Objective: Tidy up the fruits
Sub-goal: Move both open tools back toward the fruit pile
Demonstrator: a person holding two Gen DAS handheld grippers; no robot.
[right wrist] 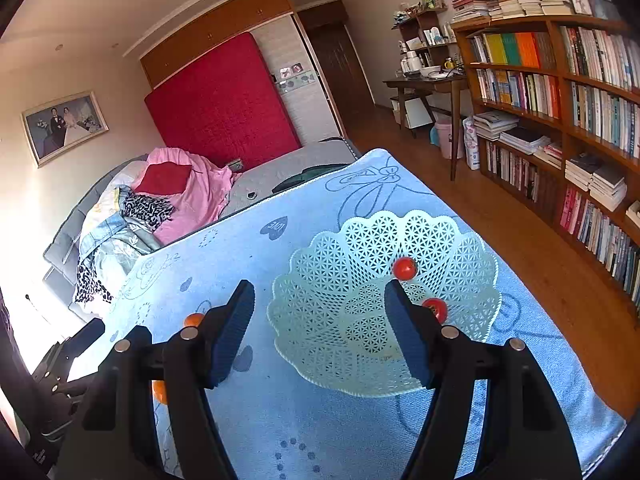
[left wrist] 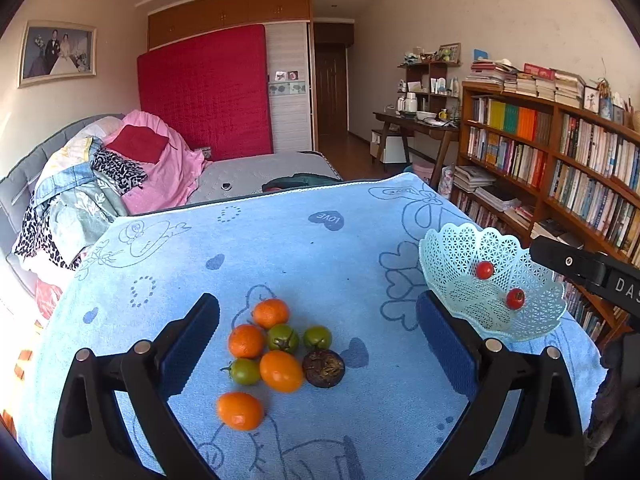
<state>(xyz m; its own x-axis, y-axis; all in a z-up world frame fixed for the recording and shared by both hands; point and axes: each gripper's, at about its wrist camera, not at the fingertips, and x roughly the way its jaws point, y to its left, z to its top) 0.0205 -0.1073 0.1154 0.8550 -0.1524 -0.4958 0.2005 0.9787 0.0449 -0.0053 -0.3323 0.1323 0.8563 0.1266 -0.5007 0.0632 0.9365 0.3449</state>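
Observation:
A cluster of fruit lies on the blue towel (left wrist: 304,248): several orange fruits (left wrist: 281,371), three green tomatoes (left wrist: 283,338) and a dark round fruit (left wrist: 323,368). My left gripper (left wrist: 318,316) is open and empty, its jaws standing either side of the cluster. A pale green lattice basket (left wrist: 452,256) sits at the right with two red cherry tomatoes (left wrist: 484,270) in it. In the right wrist view my right gripper (right wrist: 320,304) is open and empty just above the basket's (right wrist: 332,320) near rim; both tomatoes (right wrist: 405,268) lie beyond its right finger.
The towel-covered table ends at the right, with wooden floor (right wrist: 500,208) and a tall bookshelf (right wrist: 580,120) beyond. A bed with piled clothes (left wrist: 100,184) lies behind the table at the left. The right gripper's body (left wrist: 592,272) shows beside the basket.

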